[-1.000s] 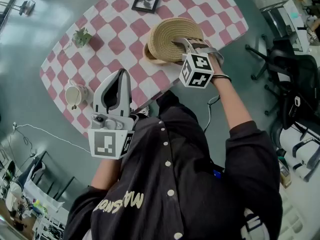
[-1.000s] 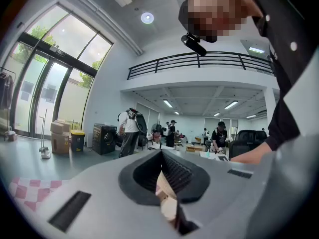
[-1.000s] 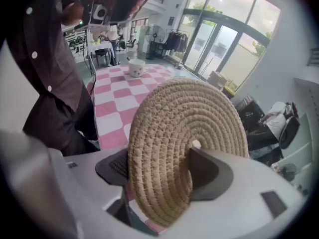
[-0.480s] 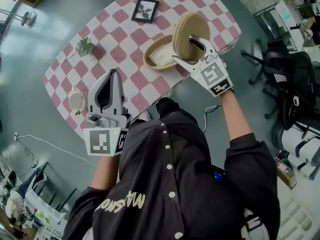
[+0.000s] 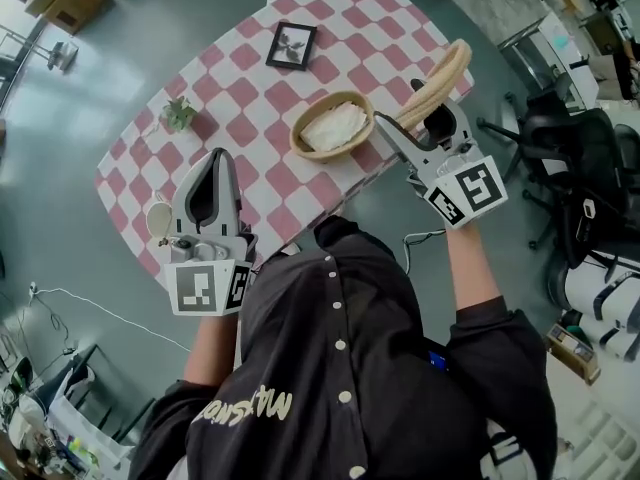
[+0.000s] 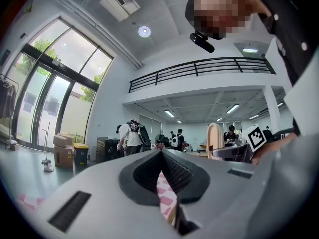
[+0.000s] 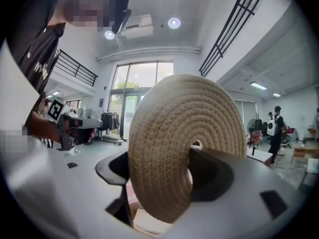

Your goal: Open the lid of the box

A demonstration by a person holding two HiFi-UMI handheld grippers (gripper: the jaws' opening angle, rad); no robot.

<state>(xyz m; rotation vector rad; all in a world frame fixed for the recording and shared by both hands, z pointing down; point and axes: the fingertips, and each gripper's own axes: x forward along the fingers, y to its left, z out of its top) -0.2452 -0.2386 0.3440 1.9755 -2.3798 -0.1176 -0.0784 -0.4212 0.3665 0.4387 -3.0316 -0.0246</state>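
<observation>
Clamped coiled-rope lid (image 7: 184, 118) across centre in right gripper (image 7: 160, 172); judged light, fairly stiff, rough. Left gripper (image 6: 162, 157) closed, empty.

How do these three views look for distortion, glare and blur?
Head view: sharp and evenly lit, wide-angle bending toward the edges. Left gripper view: fisheye with black corners, tall windows glaring at left. Right gripper view: fisheye too, the woven lid looming large between the jaws, bright windows behind it.

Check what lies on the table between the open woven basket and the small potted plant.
Nothing: in the head view, only bare checked tablecloth runs between the woven basket and the potted plant.
</observation>
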